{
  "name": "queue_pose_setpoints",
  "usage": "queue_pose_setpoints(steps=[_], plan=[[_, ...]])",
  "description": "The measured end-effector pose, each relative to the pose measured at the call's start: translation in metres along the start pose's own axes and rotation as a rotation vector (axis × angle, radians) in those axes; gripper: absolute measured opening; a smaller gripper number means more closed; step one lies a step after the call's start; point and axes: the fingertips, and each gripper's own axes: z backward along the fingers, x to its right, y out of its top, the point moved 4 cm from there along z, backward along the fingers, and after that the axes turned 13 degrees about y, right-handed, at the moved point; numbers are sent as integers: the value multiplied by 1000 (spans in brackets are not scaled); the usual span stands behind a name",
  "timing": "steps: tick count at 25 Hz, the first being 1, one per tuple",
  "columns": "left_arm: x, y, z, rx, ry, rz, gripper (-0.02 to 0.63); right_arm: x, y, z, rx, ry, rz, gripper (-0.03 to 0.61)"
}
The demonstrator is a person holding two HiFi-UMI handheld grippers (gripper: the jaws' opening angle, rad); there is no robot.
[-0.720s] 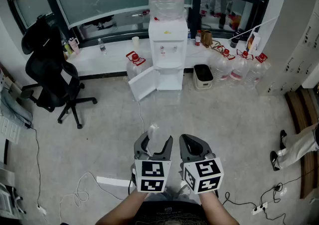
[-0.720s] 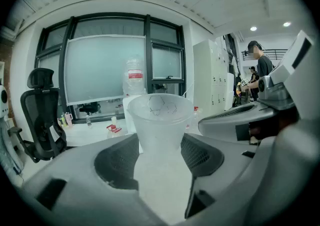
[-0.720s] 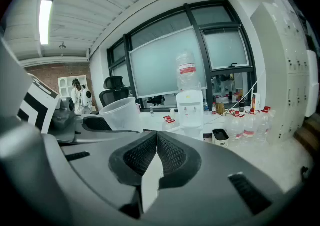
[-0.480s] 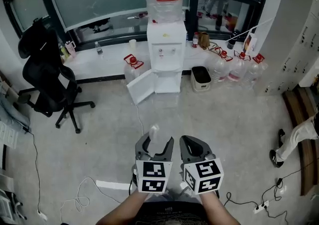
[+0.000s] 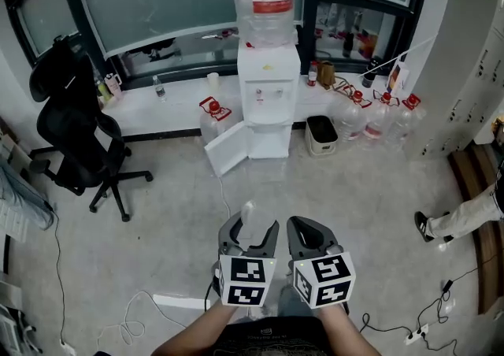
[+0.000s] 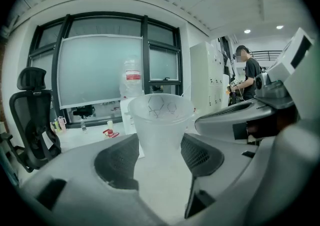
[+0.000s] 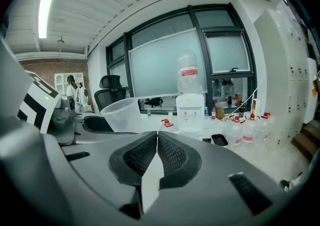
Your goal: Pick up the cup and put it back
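Note:
A translucent plastic cup [image 6: 159,130] stands upright between the jaws of my left gripper [image 6: 159,157], which is shut on its lower body. In the head view the cup [image 5: 247,217] rises from the left gripper [image 5: 249,235] low in the middle. My right gripper [image 5: 310,238] is just to its right, and in its own view the right gripper [image 7: 157,154] has its pads pressed together with nothing between them. The cup [image 7: 122,114] shows at the left in that view. A white water dispenser [image 5: 268,98] with a large bottle on top stands ahead by the window.
The dispenser's lower door [image 5: 229,148] hangs open. Water jugs [image 5: 383,114] and a small bin [image 5: 322,134] stand to its right. A black office chair [image 5: 76,138] is at the left. A person's leg [image 5: 461,216] shows at the right edge. Cables [image 5: 126,315] trail on the floor.
The view has shifted slightly, so the dispenser sits a little lower and to the right. Both grippers keep their places and the cup stays held. The person's leg at right has moved.

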Motion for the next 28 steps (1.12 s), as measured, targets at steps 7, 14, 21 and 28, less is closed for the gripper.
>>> queue_pose_setpoints(steps=[7,14,21,28], plan=[[3,9,-46,-8,12,-17,264,37,10,-30,15,22,-1,21],[22,40,-113,-20,13,-31,264,103,32,-58,8,44,-19,21],[36,61,-172,-51,50,-18,264,165,49,-87,-17,87,-37,21],[44,79,-216,-66,99,-9,264,211,64,-107,-24,131,-38,21]])
